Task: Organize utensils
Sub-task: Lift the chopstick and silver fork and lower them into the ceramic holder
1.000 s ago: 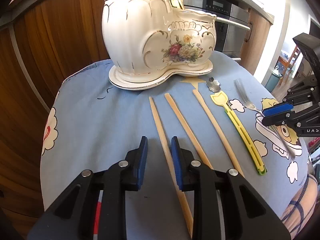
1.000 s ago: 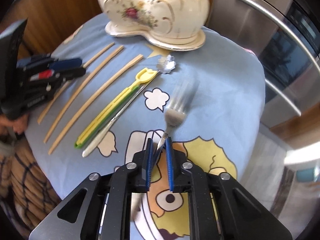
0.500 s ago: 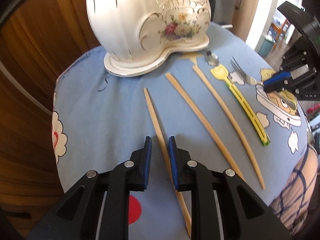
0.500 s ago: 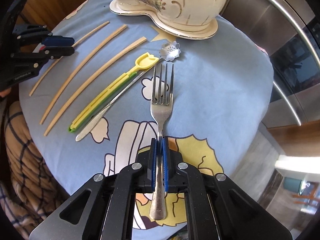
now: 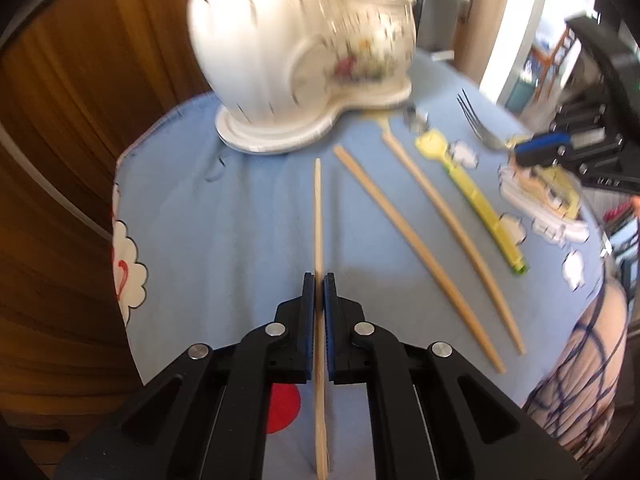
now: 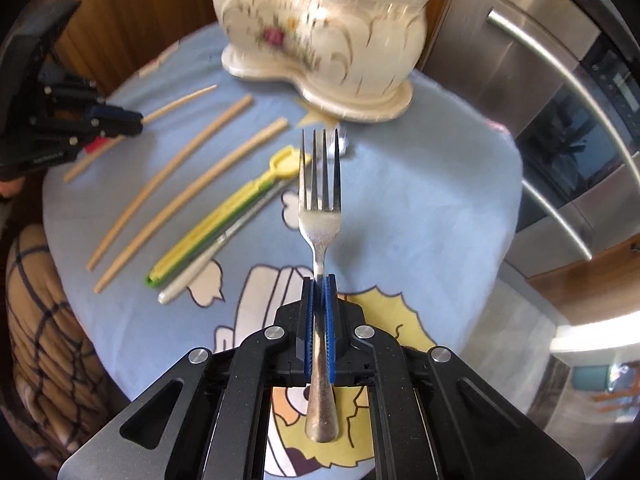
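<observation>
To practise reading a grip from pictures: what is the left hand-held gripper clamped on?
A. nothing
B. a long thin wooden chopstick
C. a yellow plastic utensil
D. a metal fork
B: in the left wrist view the left hand-held gripper has its blue pads pressed on the long thin wooden chopstick; the metal fork sits in the right hand-held gripper.

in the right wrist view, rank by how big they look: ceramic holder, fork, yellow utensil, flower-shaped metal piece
1. ceramic holder
2. fork, though it is held close to the camera, so its rank against the yellow utensil is unsure
3. yellow utensil
4. flower-shaped metal piece, mostly hidden behind the fork
</observation>
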The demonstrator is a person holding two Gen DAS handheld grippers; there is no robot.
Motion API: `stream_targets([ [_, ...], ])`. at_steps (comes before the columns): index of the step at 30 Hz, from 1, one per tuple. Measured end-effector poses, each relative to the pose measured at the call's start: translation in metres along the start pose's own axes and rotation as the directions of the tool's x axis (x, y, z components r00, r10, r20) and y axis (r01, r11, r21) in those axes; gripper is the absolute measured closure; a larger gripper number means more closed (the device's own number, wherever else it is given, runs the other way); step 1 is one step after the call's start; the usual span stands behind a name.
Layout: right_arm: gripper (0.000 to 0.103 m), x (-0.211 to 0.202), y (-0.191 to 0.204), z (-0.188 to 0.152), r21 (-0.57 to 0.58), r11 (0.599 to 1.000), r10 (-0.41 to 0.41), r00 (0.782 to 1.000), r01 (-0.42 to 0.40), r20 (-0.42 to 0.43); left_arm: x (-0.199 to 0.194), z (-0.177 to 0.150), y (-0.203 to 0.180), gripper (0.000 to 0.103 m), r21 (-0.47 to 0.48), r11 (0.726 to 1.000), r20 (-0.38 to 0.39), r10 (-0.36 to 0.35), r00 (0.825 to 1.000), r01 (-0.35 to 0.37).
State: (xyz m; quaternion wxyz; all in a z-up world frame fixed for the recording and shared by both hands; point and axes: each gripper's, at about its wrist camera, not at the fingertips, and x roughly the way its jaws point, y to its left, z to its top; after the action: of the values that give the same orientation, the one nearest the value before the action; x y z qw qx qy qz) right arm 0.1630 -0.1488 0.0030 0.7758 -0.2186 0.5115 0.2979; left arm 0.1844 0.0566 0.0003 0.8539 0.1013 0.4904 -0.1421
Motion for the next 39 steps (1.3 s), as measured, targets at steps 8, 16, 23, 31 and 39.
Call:
stream_targets([
  [8, 0.097, -0.044, -0.005, -0.011, 0.108, 0.994, -0.005, 0.968, -0.023, 0.250, -0.056, 0.002, 0.009, 0.099, -0.134, 0.989, 0.332, -0.007, 0.943, 0.055],
  [16, 0.097, -0.056, -0.010, -0.024, 0.176, 0.984, -0.035, 0.915, -0.039, 0.401, -0.088, 0.002, 0.003, 0.099, -0.174, 0.984, 0.534, 0.057, 0.844, 0.043],
  [23, 0.097, -0.074, -0.006, -0.025, 0.195, 0.979, -0.040, 0.868, -0.066, 0.495, -0.103, 0.012, 0.007, 0.099, -0.234, 0.969, 0.642, 0.089, 0.761, 0.085],
  [31, 0.097, -0.103, -0.008, -0.011, 0.219, 0.969, -0.048, 0.779, -0.116, 0.625, -0.105, 0.026, 0.012, 0.099, -0.264, 0.952, 0.730, 0.091, 0.677, 0.156],
  [39, 0.097, -0.119, -0.011, 0.026, 0.230, 0.953, -0.040, 0.670, -0.198, 0.741, -0.102, 0.042, 0.019, 0.099, -0.294, 0.934, 0.790, 0.119, 0.601, 0.202],
])
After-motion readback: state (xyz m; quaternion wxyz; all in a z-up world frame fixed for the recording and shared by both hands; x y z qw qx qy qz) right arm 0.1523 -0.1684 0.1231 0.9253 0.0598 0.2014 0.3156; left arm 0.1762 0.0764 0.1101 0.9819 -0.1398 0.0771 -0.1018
